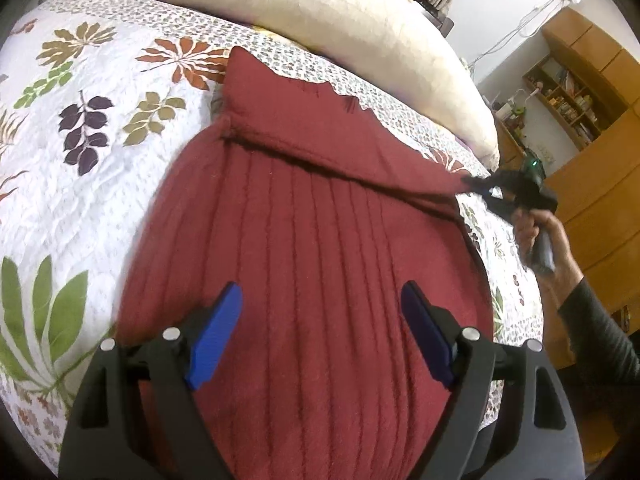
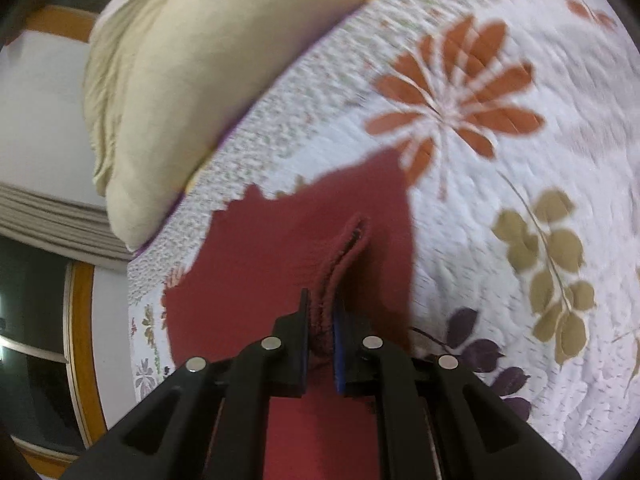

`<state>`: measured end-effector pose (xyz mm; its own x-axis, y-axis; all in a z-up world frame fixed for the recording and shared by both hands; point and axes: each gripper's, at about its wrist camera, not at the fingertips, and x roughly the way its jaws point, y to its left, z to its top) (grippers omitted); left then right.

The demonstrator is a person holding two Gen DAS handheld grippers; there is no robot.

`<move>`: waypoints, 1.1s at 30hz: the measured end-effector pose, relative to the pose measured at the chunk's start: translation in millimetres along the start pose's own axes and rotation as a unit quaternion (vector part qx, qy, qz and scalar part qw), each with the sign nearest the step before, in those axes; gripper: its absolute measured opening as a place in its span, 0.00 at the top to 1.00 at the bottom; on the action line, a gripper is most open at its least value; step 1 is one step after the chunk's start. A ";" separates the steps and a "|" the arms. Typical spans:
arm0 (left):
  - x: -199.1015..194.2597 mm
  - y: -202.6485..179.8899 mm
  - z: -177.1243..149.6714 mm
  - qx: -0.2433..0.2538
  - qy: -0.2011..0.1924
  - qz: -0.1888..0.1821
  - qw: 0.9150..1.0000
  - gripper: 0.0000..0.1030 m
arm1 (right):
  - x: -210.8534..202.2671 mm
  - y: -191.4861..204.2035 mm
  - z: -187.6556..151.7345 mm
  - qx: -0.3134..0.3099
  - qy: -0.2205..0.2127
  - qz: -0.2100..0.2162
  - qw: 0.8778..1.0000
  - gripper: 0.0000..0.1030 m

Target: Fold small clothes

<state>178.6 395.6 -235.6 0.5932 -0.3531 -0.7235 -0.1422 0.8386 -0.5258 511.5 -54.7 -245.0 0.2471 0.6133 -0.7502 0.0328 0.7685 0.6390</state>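
Dark red garment [image 1: 312, 216] spread on the flowered bedspread [image 1: 80, 128], ribbed part near the camera, a fold line running across it. The right gripper [image 2: 320, 334] has its jaws pinched tight on a bunched ridge of the red cloth at the garment's right edge. The left gripper [image 1: 320, 316] hovers above the ribbed part, jaws spread wide, holding nothing. Cream pillow [image 1: 320, 20] lies beyond the garment; a wooden shelf [image 1: 568, 96] stands off to the right.
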 end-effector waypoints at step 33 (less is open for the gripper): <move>136.7 81.6 183.3 -0.063 0.083 0.000 0.995 0.30 | 2.7 -30.7 -11.5 0.004 0.017 0.039 0.999 0.76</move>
<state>393.3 491.9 -295.4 0.4549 -0.4255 -0.7823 -0.2464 0.7840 -0.5697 500.0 -74.6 -268.6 0.2163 0.6767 -0.7038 0.0228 0.7172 0.6965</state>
